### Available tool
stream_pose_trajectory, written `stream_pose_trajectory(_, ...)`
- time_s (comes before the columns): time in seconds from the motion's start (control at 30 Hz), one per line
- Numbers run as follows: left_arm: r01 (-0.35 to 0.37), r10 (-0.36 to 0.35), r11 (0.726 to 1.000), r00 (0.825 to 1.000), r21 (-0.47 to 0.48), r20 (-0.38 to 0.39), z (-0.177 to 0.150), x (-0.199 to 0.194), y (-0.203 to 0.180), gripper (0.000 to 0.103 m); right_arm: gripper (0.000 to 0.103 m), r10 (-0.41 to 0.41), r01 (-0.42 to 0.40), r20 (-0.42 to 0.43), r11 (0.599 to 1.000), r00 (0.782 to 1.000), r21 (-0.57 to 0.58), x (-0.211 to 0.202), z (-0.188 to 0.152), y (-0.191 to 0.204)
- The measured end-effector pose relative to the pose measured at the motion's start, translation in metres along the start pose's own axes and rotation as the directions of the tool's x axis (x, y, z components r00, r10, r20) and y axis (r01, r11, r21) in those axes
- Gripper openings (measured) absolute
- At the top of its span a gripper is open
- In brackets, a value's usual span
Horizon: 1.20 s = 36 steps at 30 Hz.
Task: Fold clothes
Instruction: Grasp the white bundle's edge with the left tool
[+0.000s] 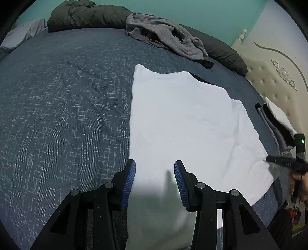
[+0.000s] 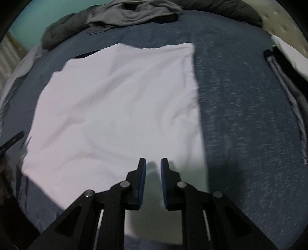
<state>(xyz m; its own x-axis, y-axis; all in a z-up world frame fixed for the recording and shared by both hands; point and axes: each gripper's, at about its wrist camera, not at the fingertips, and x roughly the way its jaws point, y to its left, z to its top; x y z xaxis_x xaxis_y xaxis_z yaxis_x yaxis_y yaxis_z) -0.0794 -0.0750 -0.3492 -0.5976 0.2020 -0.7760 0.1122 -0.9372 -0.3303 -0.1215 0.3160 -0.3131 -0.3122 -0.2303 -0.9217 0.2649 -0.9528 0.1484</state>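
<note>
Dim, cool light; heavy fisheye bending at edges; right wrist view motion-blurred; soft shadows.

A garment point(image 2: 119, 107) lies flat on the bed point(image 2: 240, 115); crumpled clothes point(image 2: 132, 13) behind it, perhaps folded ones point(image 2: 286, 80) right.

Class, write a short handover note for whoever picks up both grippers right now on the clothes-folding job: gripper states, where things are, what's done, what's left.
Left gripper: open, holding nothing, over the near edge of the white garment.
Right gripper: jaws narrowly apart, empty, over the same garment's near edge.
White garment lies flat on the blue bedspread, sides apparently folded in to a rough rectangle.
Crumpled grey garment waits at the far side; some folded clothes sit by the headboard.
Left: finish folding the white one, stack it, then fold the grey one.
</note>
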Motion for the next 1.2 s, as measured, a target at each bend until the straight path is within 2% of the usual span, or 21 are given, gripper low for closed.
stream_pose_trajectory(0.03,0.002,-0.002,1.000,1.000,-0.006,0.000,-0.001,-0.002,0.001,0.045,0.013,0.016,-0.016,-0.007,1.000,1.000,-0.008,-0.005,-0.008,-0.002)
stream_pose_trajectory(0.17,-0.011,0.010,1.000,1.000,-0.024,-0.018,-0.007,-0.008,0.007,0.046,0.013,-0.031,0.032,-0.019,0.998,0.999,0.053,-0.001,-0.015,-0.019)
stream_pose_trajectory(0.27,-0.022,0.020,0.999,0.999,-0.038,-0.032,-0.012,-0.013,0.011,0.057,0.013,-0.072,0.069,0.013,0.987,0.997,0.143,-0.014,-0.024,-0.038)
stream_pose_trajectory(0.4,-0.034,0.031,0.998,0.998,-0.061,-0.049,-0.018,-0.020,0.017,0.059,0.016,-0.051,0.029,0.096,0.977,0.994,0.213,-0.041,-0.034,-0.040)
stream_pose_trajectory(0.47,-0.034,0.029,0.996,0.998,-0.078,-0.064,-0.022,-0.021,0.018,0.059,0.016,-0.017,-0.011,0.135,0.979,0.991,0.203,-0.048,-0.035,-0.026)
stream_pose_trajectory(0.6,-0.032,0.021,0.994,0.995,-0.109,-0.099,-0.030,-0.023,0.022,0.060,0.016,0.055,-0.092,0.176,0.974,0.983,0.208,-0.050,-0.040,-0.007)
stream_pose_trajectory(0.77,-0.031,0.010,0.989,0.990,-0.148,-0.141,-0.040,-0.025,0.026,0.060,0.016,0.143,-0.195,0.228,0.954,0.963,0.227,-0.029,-0.031,0.018)
stream_pose_trajectory(0.97,-0.032,-0.004,0.981,0.983,-0.192,-0.186,-0.050,-0.025,0.031,0.060,0.016,0.174,-0.242,0.275,0.941,0.946,0.238,-0.021,-0.035,0.022)
stream_pose_trajectory(1.2,-0.021,-0.020,0.975,0.983,-0.223,-0.182,-0.057,-0.023,0.032,0.059,0.017,0.166,-0.270,0.320,0.911,0.933,0.313,-0.021,-0.048,-0.002)
